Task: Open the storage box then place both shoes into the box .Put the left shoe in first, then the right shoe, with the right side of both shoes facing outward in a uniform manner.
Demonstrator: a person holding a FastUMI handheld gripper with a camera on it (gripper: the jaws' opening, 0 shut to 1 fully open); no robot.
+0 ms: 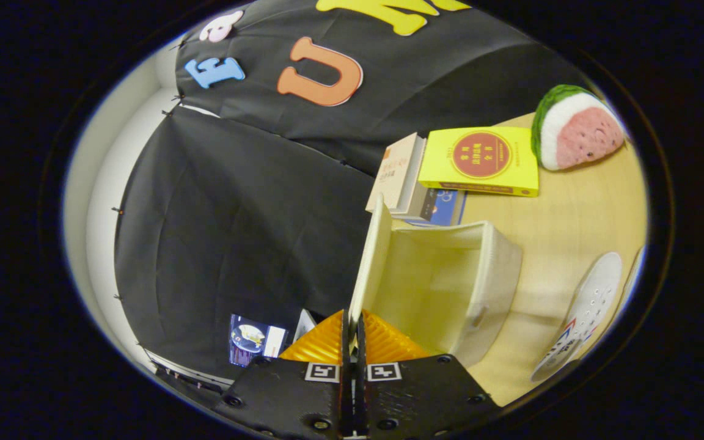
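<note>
my gripper (353, 324) is pinched tight on the thin lid (369, 256) of the cloth storage box (480, 275), and the lid stands up on its edge. the box is open and has nothing in it. a white shoe (590, 305) lies on the wooden table (572, 208), well apart from the box. if i let go too soon, i think the lid may flop back shut. if i pull hard, the soft box may tip or slide toward the books (450, 171).
</note>
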